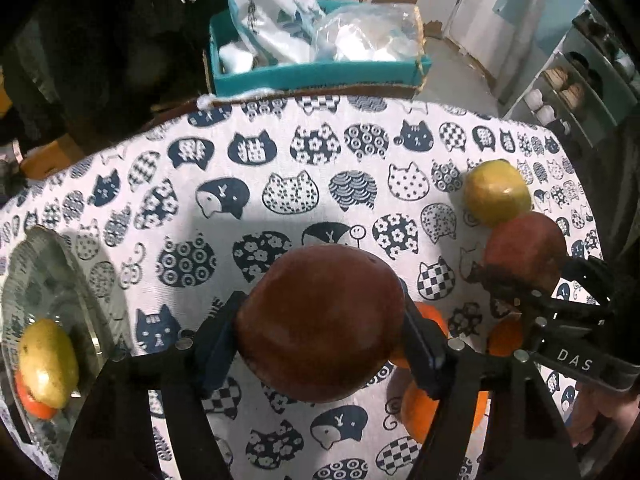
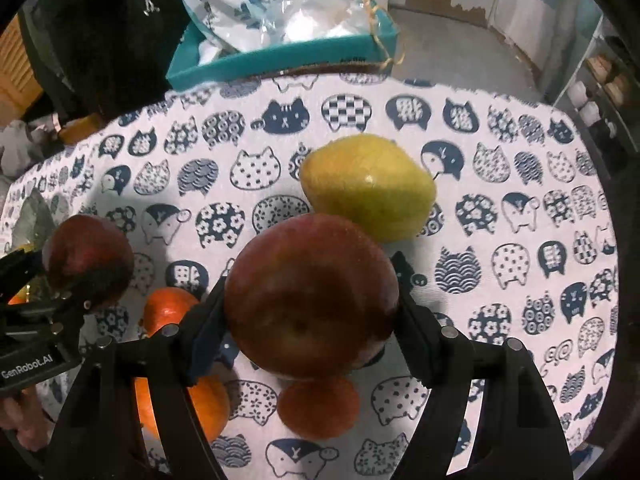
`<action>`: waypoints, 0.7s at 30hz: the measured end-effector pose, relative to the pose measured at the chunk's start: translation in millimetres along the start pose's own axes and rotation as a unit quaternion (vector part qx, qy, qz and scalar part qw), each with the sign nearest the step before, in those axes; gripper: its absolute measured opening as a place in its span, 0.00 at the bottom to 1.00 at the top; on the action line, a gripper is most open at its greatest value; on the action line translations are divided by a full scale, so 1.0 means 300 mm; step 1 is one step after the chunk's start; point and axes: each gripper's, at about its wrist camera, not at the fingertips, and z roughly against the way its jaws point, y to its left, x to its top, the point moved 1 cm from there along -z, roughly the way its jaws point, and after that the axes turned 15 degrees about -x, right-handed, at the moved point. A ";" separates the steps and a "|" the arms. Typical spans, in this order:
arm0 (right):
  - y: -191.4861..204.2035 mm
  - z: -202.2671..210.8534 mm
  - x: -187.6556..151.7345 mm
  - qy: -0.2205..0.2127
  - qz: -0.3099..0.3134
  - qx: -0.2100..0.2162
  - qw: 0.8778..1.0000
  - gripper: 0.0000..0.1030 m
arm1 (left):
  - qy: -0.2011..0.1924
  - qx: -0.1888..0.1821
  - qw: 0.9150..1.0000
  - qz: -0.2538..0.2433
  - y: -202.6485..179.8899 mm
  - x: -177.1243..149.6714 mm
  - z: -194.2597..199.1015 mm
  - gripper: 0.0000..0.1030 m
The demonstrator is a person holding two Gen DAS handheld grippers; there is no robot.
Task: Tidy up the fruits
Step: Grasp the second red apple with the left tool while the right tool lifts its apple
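Observation:
My left gripper [image 1: 320, 332] is shut on a dark red apple [image 1: 320, 320], its pads pressing on both sides, just above the cat-print tablecloth [image 1: 280, 184]. My right gripper [image 2: 312, 304] is shut on a second red apple [image 2: 312, 296], held the same way. A yellow-green pear [image 2: 368, 188] lies on the cloth just beyond that apple. Three oranges [image 2: 320, 408] lie under and between the two grippers. At the left stands a glass plate [image 1: 60, 264] holding another pear [image 1: 48, 360] on top of an orange [image 1: 34, 402].
A teal box [image 1: 320, 74] full of plastic bags stands just past the table's far edge. A shelf unit [image 1: 572, 92] is off to the right on the floor. Dark cloth hangs at the back left.

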 end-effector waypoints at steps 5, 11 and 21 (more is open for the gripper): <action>-0.010 0.076 -0.003 -0.024 0.002 -0.008 1.000 0.73 | -0.023 0.002 1.000 -0.001 -0.016 0.001 0.076 0.72; -0.022 0.161 -0.005 -0.047 -0.002 -0.012 0.999 0.73 | -0.049 -0.004 0.999 -0.002 -0.041 0.000 0.180 0.72; -0.033 0.338 0.000 -0.095 -0.007 -0.005 0.995 0.73 | -0.086 -0.014 0.996 -0.012 -0.073 -0.026 0.336 0.72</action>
